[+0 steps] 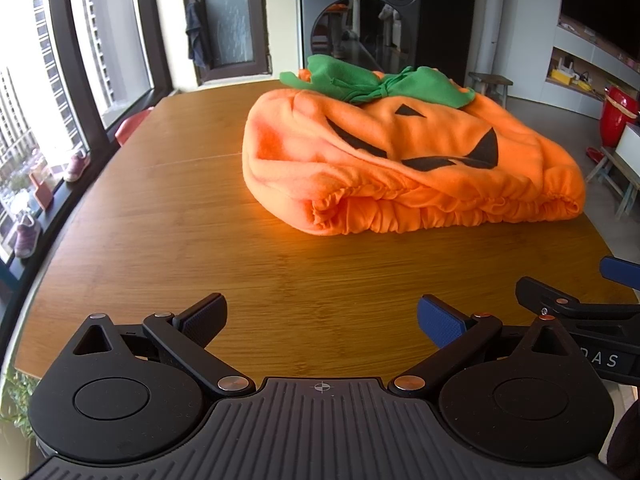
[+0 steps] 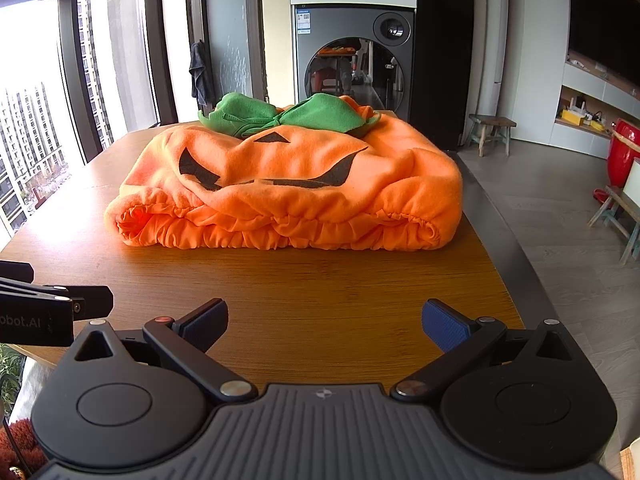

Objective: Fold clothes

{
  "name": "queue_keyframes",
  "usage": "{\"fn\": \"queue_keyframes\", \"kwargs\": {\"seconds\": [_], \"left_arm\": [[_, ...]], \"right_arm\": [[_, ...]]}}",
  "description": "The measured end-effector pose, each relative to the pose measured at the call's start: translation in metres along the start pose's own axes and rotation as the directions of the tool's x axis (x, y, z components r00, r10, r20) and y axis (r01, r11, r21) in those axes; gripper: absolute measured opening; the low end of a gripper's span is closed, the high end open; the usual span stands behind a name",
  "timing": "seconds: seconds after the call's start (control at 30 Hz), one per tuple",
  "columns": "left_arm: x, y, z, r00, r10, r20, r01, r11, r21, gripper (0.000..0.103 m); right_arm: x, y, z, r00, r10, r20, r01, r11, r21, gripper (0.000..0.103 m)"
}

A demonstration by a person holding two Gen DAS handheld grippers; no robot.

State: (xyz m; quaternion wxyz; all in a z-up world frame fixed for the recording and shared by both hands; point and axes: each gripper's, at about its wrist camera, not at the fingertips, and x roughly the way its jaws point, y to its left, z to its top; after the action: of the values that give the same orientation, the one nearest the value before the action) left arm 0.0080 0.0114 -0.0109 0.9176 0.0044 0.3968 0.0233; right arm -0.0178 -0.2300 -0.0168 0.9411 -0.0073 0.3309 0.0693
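Observation:
An orange pumpkin costume (image 1: 400,160) with a black face and a green collar (image 1: 372,82) lies bunched on the wooden table (image 1: 180,220), its gathered hem toward me. It also shows in the right wrist view (image 2: 288,188) with the green collar (image 2: 280,118) at the back. My left gripper (image 1: 320,320) is open and empty, above the table's near edge, well short of the hem. My right gripper (image 2: 325,324) is open and empty at the same distance. Part of the right gripper (image 1: 580,312) shows at the left view's right edge.
A washing machine (image 2: 352,56) stands behind the table. Windows (image 1: 40,80) run along the left with shoes (image 1: 76,166) on the sill. A wooden stool (image 2: 492,132), shelves and a red object (image 2: 622,156) stand at the right. The table's right edge (image 2: 504,220) drops to the floor.

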Motion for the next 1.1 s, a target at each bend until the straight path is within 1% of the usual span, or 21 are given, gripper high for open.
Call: {"fn": "queue_keyframes", "kwargs": {"seconds": [1.1], "left_arm": [[0.0073, 0.0005, -0.0038, 0.999, -0.009, -0.036, 0.009, 1.0, -0.006, 0.103]], "right_arm": [[0.007, -0.0016, -0.0053, 1.0, 0.008, -0.027, -0.007, 1.0, 0.012, 0.103]]}}
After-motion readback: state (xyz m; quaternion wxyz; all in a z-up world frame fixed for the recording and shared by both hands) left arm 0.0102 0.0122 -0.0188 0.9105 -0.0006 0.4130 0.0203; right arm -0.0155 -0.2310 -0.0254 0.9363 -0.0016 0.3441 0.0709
